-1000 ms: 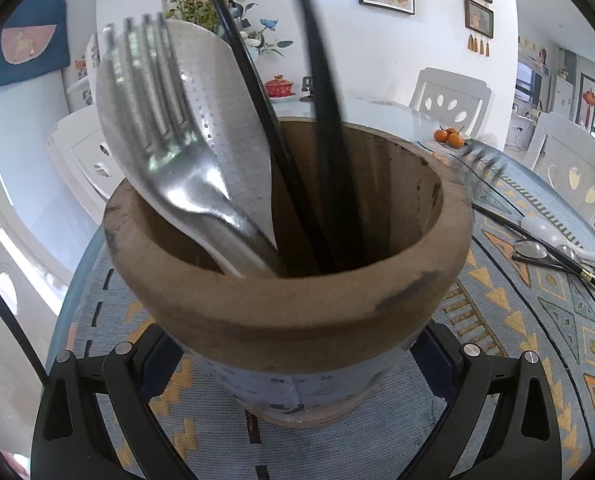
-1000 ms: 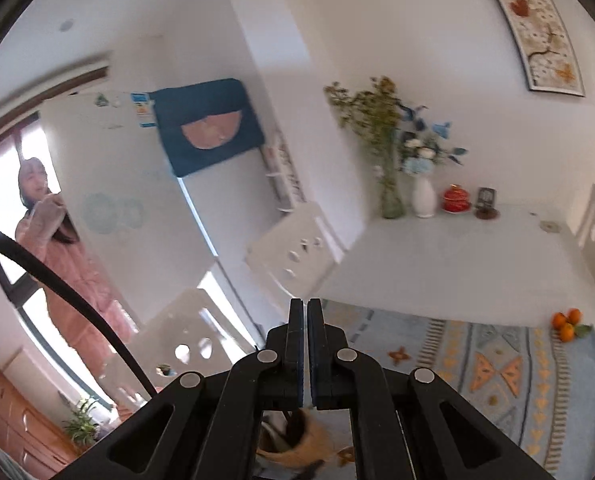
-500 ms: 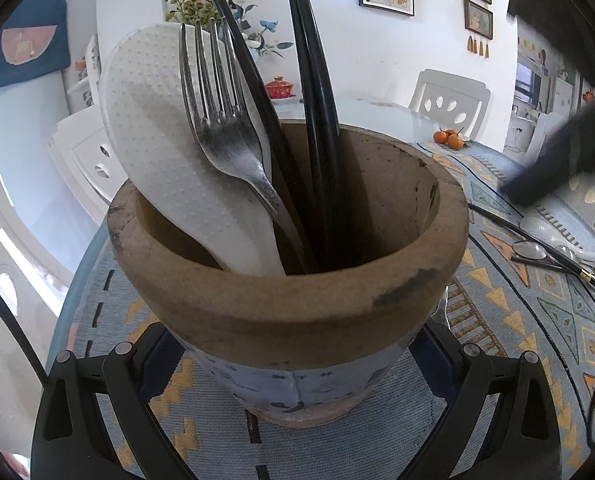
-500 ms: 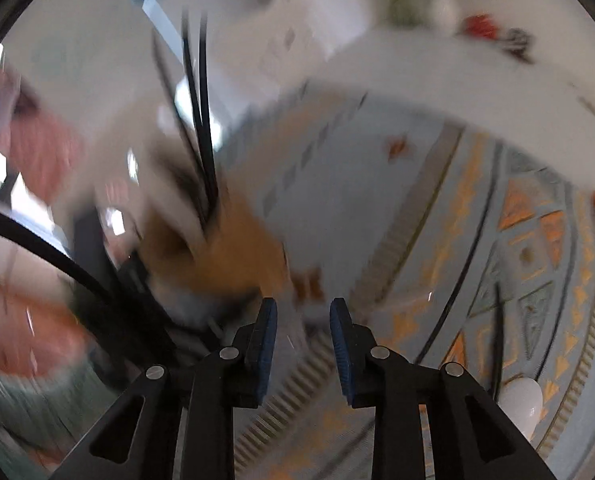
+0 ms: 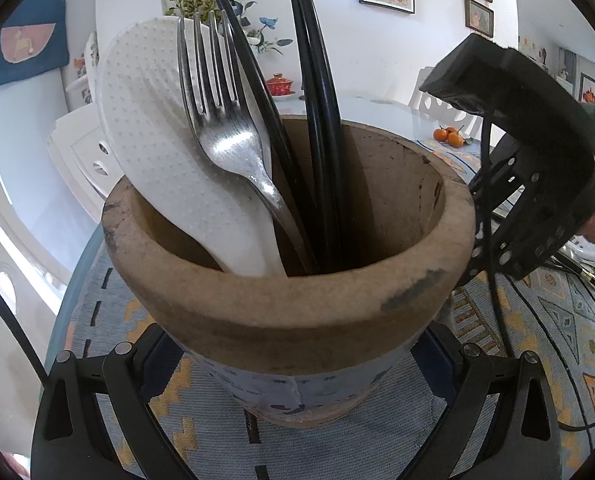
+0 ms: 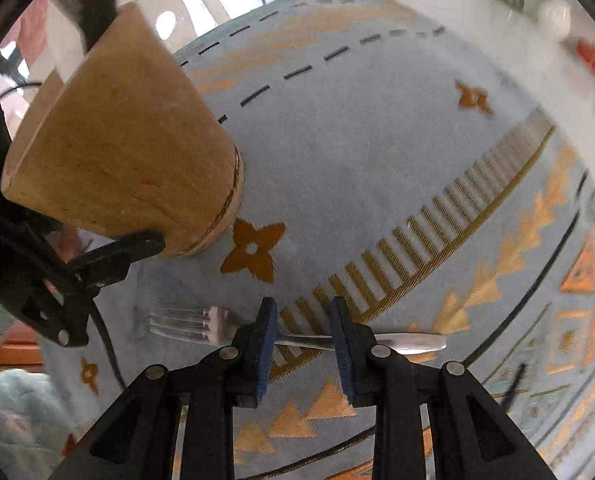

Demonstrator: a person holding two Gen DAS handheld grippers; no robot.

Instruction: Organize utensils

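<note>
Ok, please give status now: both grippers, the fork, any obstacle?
Left gripper shut on pot. Right gripper open, jaws just opening, straddling fork on the cloth, not gripped. Nothing in the way.

Both views are bright with daylight. In the left view the fork (image 5: pixel 221 136) shows glare and the pot (image 5: pixel 297 280) is sharp. The right view is softer: the upper right corner is blurred and washed out. Fisheye distortion bends all edges, with dark round corners.
</note>
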